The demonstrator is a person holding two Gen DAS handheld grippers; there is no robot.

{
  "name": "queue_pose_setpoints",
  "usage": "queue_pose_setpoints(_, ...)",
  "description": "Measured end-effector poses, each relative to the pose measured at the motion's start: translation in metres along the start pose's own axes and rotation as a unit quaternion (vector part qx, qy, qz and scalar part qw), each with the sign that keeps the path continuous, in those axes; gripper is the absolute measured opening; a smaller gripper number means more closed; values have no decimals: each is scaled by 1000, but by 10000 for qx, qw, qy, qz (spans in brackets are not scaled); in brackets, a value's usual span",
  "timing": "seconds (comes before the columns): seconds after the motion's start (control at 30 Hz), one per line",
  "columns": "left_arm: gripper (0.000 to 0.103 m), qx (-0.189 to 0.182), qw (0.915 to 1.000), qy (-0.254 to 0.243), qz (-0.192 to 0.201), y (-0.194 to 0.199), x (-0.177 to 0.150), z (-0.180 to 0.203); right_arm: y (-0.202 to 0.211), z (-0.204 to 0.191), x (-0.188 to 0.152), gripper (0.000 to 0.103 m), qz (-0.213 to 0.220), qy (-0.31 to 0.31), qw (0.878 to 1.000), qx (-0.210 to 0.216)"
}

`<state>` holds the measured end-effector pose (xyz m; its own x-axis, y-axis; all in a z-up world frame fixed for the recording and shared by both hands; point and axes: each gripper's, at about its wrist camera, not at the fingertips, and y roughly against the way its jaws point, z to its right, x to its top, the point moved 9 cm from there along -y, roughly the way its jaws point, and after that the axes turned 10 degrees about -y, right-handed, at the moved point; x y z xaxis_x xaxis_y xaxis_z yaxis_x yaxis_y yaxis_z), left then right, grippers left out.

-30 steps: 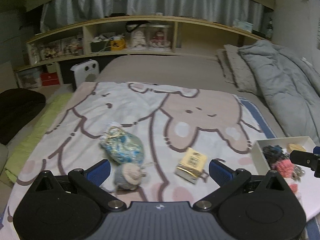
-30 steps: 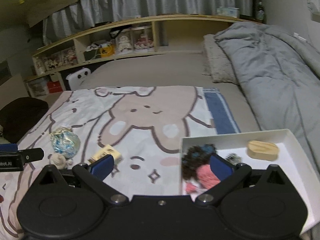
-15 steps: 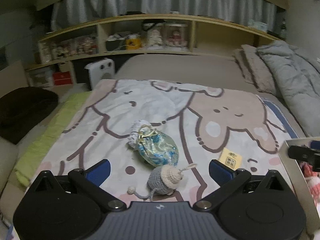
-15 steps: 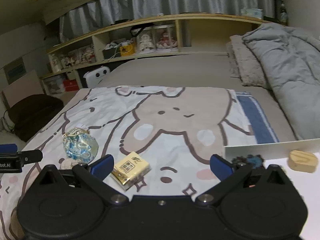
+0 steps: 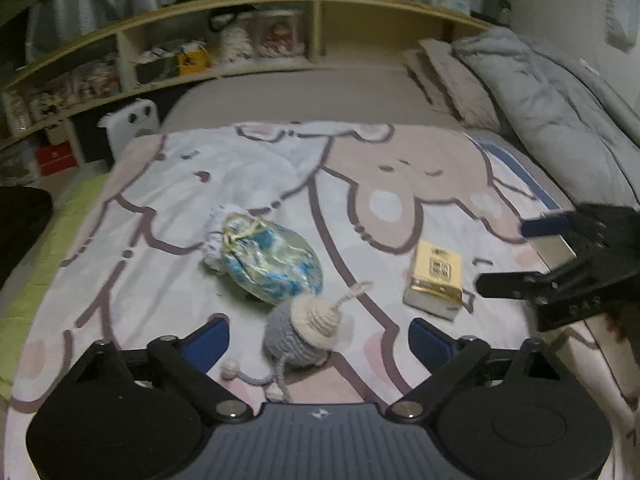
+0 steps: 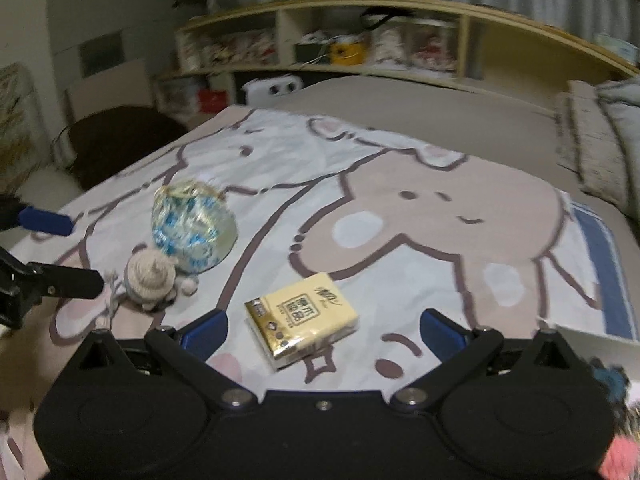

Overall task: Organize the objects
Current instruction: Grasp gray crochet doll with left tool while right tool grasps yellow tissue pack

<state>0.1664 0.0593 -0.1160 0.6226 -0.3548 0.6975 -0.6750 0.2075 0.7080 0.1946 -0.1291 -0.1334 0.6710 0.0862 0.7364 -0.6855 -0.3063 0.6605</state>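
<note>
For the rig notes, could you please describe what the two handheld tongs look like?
Both are matte black, with two angled linkage arms joined by silver pivot bolts and round black housings at each side. The left tongs have a ribbed dark grey centre plate bearing a small white logo; the right tongs have a plain black one. The fingers carry blue pads.

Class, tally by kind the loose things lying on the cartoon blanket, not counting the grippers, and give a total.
Drawstring pouch: 1
Crocheted toy: 1
Tissue pack: 1
Total: 3
</note>
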Motion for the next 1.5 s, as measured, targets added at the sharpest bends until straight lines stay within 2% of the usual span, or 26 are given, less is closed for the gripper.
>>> queue_pose_setpoints(0.17, 84, -138, 9998, 71, -148, -14, -6, 1, -25, -4, 1, 103, -155, 227, 9994, 215)
queue_pose_setpoints(0.47, 72, -178, 9988, 148, -434, -40, -16, -5, -62, -5, 4, 103, -328, -12, 9975, 620)
queue_pose_setpoints(0.6, 70, -241, 9981, 219, -532, -47, -21, -7, -63, -8, -4, 103, -595, -132, 9930, 1010)
queue_pose_setpoints(0.77, 66, -218, 9981, 225, -527, -47, -20, -10, -46, -13, -16, 103, -980, 11, 9868, 1293)
queue_pose_setpoints(0.97, 60, -127, 9984, 168, -516, -49, -20, -9, -49, -10, -13, 102, -900, -86, 9930, 760)
queue_pose_setpoints(1.1, 59, -66, 9986, 38, -529, -53, -23, -7, -60, -12, -14, 94, -881, 74, 9946, 534)
queue_pose_setpoints(1.23, 59, 15, 9984, 36, -559, -60, -25, -7, -64, -12, -19, 76, -992, 127, 9941, 418)
queue_pose_setpoints(1.5, 59, -15, 9963, 613, -595, -65, -25, -14, -59, -6, -20, 75, -932, -255, 9942, 464)
